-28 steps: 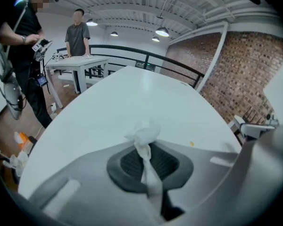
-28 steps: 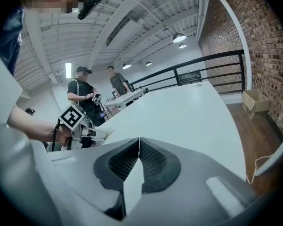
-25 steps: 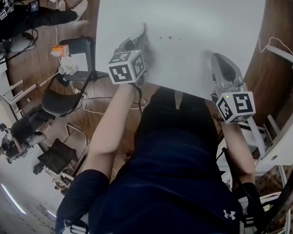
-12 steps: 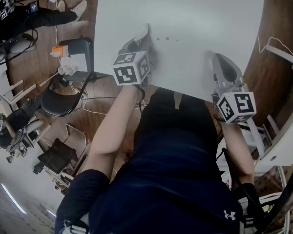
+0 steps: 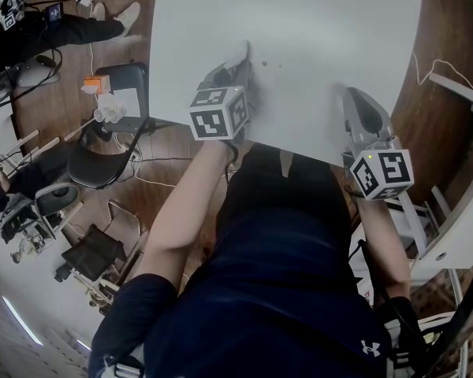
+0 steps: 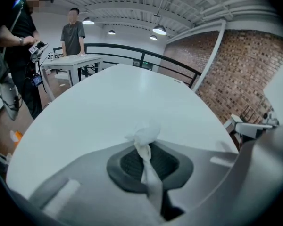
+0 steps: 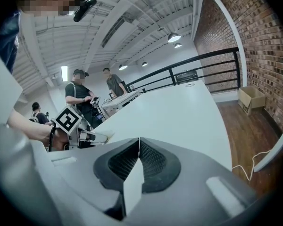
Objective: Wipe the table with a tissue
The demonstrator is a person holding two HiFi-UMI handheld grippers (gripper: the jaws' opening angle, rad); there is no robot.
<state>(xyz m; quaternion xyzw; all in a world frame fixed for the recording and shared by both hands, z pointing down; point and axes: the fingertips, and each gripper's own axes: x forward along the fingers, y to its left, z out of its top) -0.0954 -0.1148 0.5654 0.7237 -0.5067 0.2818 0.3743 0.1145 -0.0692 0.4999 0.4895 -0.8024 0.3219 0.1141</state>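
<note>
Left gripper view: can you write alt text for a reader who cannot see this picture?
The left gripper has its tongs shut on a twisted white tissue, whose crumpled end pokes out over a wide white table. Two people stand by a smaller table at far left, and a brick wall rises on the right.

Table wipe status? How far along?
Done: the tissue is clamped in the left gripper. In hand: it is low over the table, near its front edge, just short of small dark specks. Left: those specks, not yet wiped. The right gripper is shut and empty.
</note>
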